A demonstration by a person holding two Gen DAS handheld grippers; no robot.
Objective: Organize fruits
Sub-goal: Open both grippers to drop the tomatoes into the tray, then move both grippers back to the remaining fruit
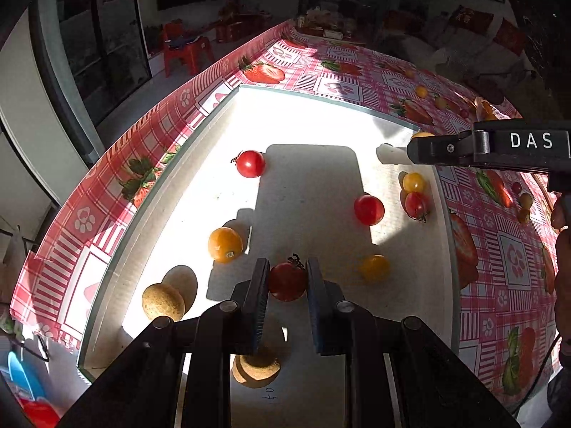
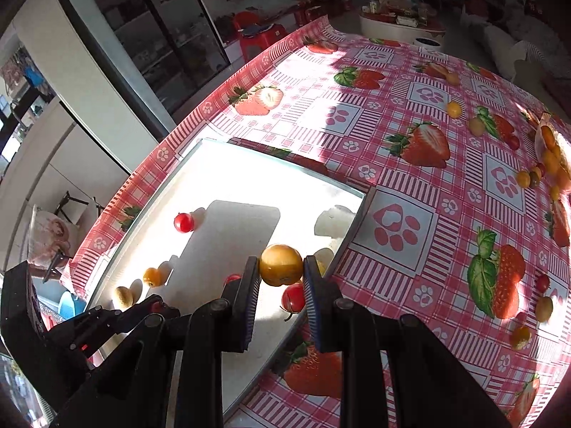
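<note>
A white tray (image 1: 150,214) lies on the strawberry-print tablecloth and holds several small fruits. My left gripper (image 1: 287,280) is shut on a red tomato (image 1: 287,282) just above the tray's near part. Around it lie an orange fruit (image 1: 225,245), two red tomatoes (image 1: 250,163) (image 1: 369,209), a yellow fruit (image 1: 374,267) and a tan round fruit (image 1: 163,301). My right gripper (image 2: 281,267) is shut on an orange-yellow fruit (image 2: 281,265) over the tray's right edge (image 2: 357,221). From the left wrist view, the right gripper (image 1: 387,153) reaches in from the right.
More small fruits (image 2: 454,109) lie scattered on the tablecloth (image 2: 392,149) to the right, some near a bowl (image 2: 546,142) at the far right edge. The table's far edge drops off to the floor, with red plastic chairs (image 1: 185,50) beyond. A person's hand (image 1: 560,214) shows at the right.
</note>
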